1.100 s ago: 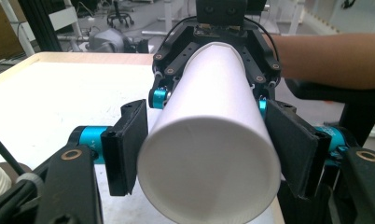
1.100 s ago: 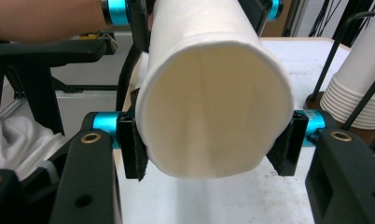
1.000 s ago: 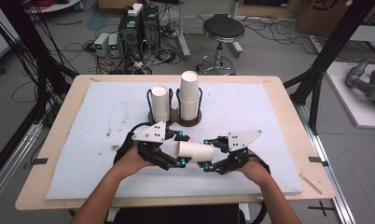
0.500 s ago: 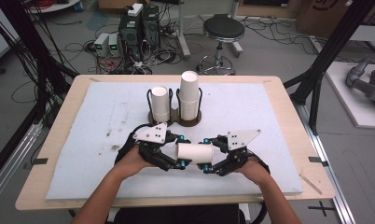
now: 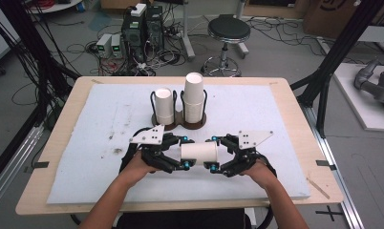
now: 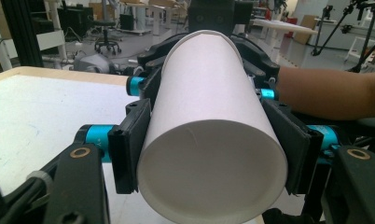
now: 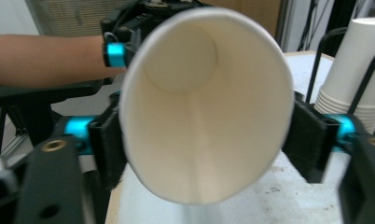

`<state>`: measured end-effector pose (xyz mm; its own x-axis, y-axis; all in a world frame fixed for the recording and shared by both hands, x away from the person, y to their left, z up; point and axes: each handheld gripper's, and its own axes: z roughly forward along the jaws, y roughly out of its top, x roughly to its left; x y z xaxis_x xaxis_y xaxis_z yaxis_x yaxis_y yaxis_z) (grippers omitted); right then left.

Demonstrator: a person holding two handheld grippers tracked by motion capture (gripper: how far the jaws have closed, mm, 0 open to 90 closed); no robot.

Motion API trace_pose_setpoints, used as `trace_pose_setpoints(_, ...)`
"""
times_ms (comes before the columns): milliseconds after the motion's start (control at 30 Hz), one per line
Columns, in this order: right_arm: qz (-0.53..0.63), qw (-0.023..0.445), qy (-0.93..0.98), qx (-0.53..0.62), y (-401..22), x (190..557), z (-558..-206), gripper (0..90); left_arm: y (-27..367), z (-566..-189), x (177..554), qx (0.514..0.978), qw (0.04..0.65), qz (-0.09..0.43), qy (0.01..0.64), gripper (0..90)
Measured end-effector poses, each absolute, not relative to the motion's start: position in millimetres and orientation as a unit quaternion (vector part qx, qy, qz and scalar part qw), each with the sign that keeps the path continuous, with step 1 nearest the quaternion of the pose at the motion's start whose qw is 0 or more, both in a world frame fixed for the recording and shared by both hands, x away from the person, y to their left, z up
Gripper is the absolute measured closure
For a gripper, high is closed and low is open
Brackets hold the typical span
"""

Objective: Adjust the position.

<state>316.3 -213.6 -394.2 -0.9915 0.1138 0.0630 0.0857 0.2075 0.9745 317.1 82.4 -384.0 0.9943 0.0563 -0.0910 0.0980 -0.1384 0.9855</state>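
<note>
Nearest the person, a white paper cup lies on its side above the white mat, between both grippers. The left gripper pinches its closed base end, having just closed; the right gripper flanks its open rim, jaws just opened, pads seemingly touching. Beyond it, two cup stacks stand upright in a wire holder.

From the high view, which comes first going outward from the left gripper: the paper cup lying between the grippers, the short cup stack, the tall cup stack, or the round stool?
From the left gripper:
1. Paper cup, lying on its side, right at its jaws.
2. Short cup stack, in the holder's left ring.
3. Tall cup stack, in the right ring.
4. Round stool, on the floor beyond the table.
</note>
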Motion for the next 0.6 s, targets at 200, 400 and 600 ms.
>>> trace_pose_setpoints(200,0.620,0.015,0.783,0.051,-215,316,-393,34.3,83,-385,317,0.760,0.648,-0.012,0.051,36.3)
trace_pose_setpoints(400,0.612,0.018,0.789,0.043,-214,316,-394,38.8,80,-381,313,0.790,0.610,0.018,0.062,30.7)
trace_pose_setpoints(600,0.599,0.020,0.799,0.049,-213,317,-395,39.4,76,-365,305,0.828,0.554,0.081,0.025,26.9)
